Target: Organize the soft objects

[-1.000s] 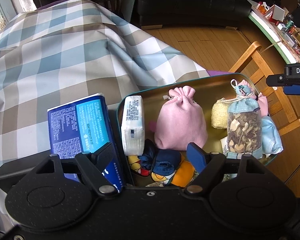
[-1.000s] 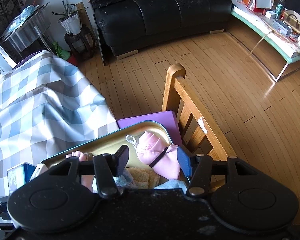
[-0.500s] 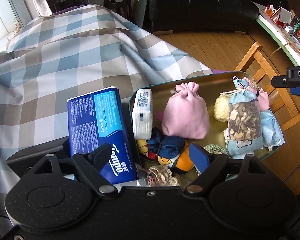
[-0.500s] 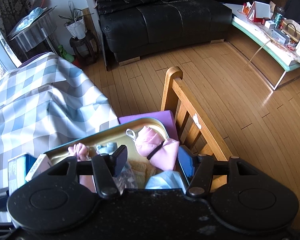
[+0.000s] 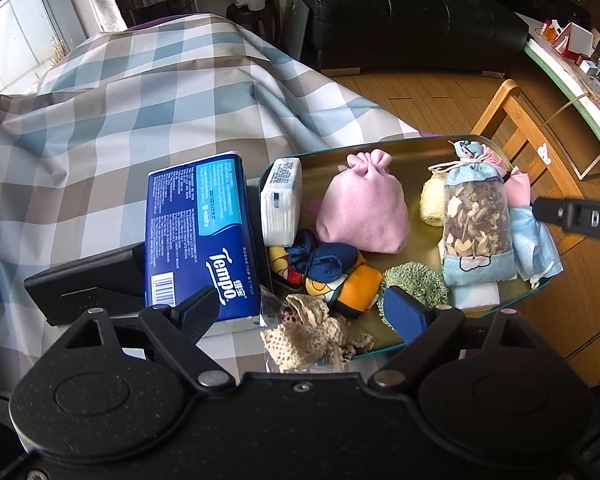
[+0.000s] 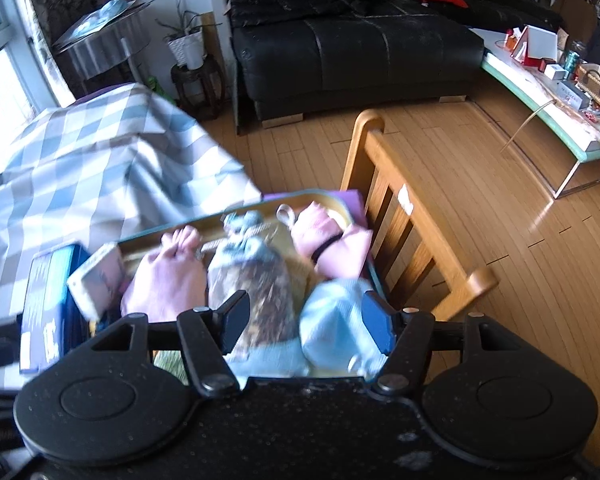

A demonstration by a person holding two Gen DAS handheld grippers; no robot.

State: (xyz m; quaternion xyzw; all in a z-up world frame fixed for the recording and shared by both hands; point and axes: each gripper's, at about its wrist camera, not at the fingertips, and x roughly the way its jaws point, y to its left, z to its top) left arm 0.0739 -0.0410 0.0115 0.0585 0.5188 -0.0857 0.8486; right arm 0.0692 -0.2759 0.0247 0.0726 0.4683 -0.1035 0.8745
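Checked tablecloth, wooden floor, black sofa

Left gripper and right gripper angle downward, fingers opening.

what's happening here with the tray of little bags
A person holds a tool in each hand over a metal tray packed with soft things: a pink pouch, a potpourri sachet, lace. A blue tissue pack lies beside the tray on the checked cloth. The left tool and right tool are both opening, gripping nothing.
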